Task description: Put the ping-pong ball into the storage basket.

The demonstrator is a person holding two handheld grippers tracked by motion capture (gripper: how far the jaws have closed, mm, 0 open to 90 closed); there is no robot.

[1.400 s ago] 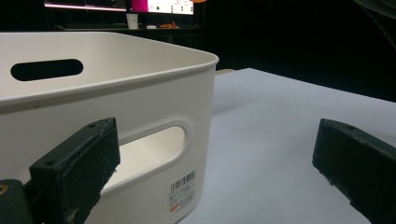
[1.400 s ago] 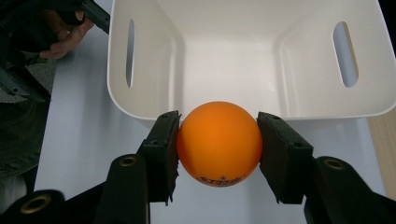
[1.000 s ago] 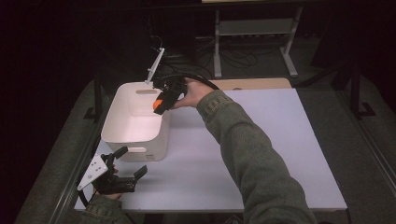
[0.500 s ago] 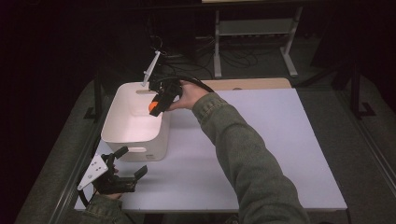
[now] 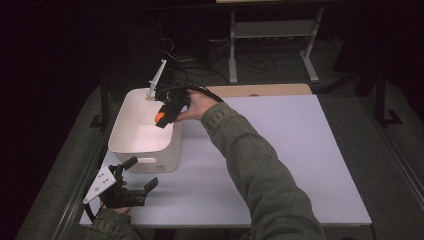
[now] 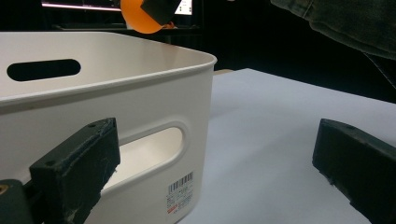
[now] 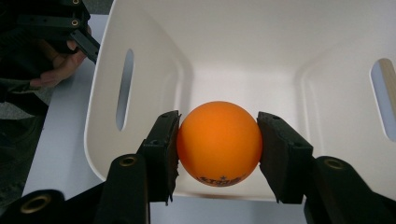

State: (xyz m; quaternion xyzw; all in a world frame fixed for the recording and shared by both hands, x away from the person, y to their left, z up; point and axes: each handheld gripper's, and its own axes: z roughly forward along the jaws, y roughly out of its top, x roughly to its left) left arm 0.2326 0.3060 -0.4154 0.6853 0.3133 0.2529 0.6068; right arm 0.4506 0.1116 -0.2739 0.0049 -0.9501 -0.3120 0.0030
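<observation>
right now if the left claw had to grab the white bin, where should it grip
Grip the near short wall of the white bin at its handle slot, coming in level from the person's side. The slot gives one pad a way behind the thin wall. The left claw is open and faces it already.

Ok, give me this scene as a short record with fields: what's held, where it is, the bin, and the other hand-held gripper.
held: orange ball, clamped between the jaws of the right hand-held gripper
place: above the open white bin, near its far right corner
bin contents: nothing visible inside
bin position: left part of the white table
left hand-held gripper: jaws open, holding nothing, at the table's near edge beside the bin
</observation>
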